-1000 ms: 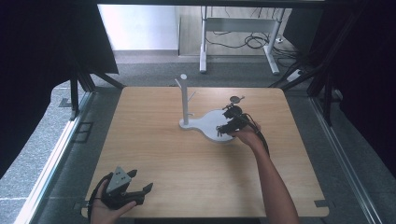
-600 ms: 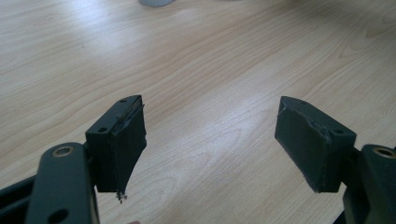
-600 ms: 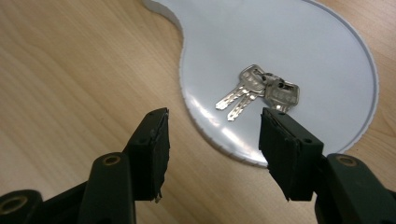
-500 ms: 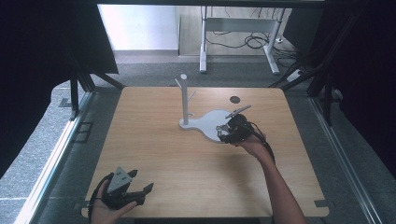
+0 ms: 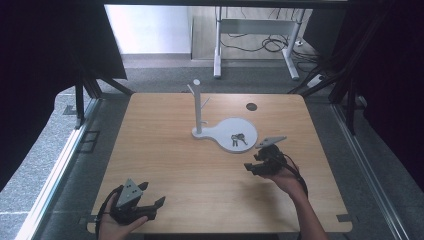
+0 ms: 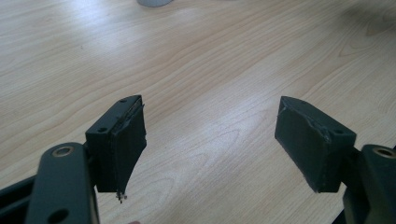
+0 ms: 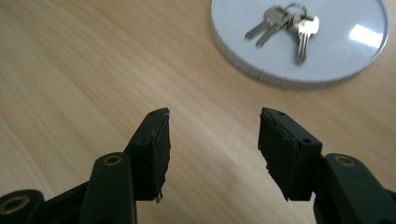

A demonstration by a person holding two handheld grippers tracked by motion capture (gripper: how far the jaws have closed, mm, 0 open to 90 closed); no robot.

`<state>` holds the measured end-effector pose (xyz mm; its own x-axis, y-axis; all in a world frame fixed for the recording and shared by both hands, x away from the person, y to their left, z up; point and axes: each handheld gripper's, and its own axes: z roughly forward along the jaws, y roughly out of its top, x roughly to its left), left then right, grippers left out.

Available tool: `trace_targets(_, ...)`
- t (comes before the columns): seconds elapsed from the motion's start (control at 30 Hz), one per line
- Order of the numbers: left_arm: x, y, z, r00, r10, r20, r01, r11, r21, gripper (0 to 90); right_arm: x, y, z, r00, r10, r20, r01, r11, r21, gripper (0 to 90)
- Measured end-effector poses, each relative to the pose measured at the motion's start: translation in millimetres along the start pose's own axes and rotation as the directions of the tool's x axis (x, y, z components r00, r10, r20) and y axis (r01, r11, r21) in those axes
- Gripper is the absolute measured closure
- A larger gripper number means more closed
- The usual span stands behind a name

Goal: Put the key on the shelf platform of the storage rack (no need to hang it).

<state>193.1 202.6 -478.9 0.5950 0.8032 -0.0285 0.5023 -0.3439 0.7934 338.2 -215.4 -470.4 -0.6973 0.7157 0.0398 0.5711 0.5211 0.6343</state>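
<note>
**Three keys lying on the white disc, both grippers empty**

Three silver keys [image 7: 285,25] on one ring are lying flat on the round white disc [image 7: 355,56], fanned out with their blades pointing apart. In the high view the keys [image 5: 238,139] are showing only as a small dark cluster on the disc [image 5: 225,131], which is forming the base of a white stand with an upright post [image 5: 198,107] and short side pegs. The stand is sitting near the middle of the table [image 5: 200,175], a little toward the far edge and right of centre.

Just beside the disc, toward the near right, the right gripper [image 5: 260,162] is hovering over bare wood in the person's right hand [image 5: 285,175]. The right gripper view is giving what the high view is not: the ribbed rim of the disc, the separate key blades, and the right gripper [image 7: 213,149] with its jaws spread wide and nothing between them.

Well apart, at the near left corner of the table, the left gripper [image 5: 145,202] is resting in the left hand [image 5: 115,225]. In its own view the left gripper [image 6: 210,140] is holding its jaws wide apart over bare wood grain.

A small dark round mark [image 5: 251,106] is sitting near the far right of the table.
</note>
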Motion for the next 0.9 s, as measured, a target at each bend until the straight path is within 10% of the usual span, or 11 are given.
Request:
trace_targets(0.43, -1.5, -0.5, 2.5, 1.0, 0.001, -0.002, -0.001, 1.0, 0.009, 24.9, 0.0, -62.5, -2.7, 0.9988, 0.049, 0.008, -0.049, 0.999, -0.008, 44.7)
trace_targets(0.9, -4.6, 0.2, 4.8, 0.9999, 0.014, 0.008, -0.014, 0.9998, 0.014, 24.9, -6.2, -70.9, -6.6, 0.9961, 0.071, 0.052, -0.069, 0.997, -0.045, 43.4)
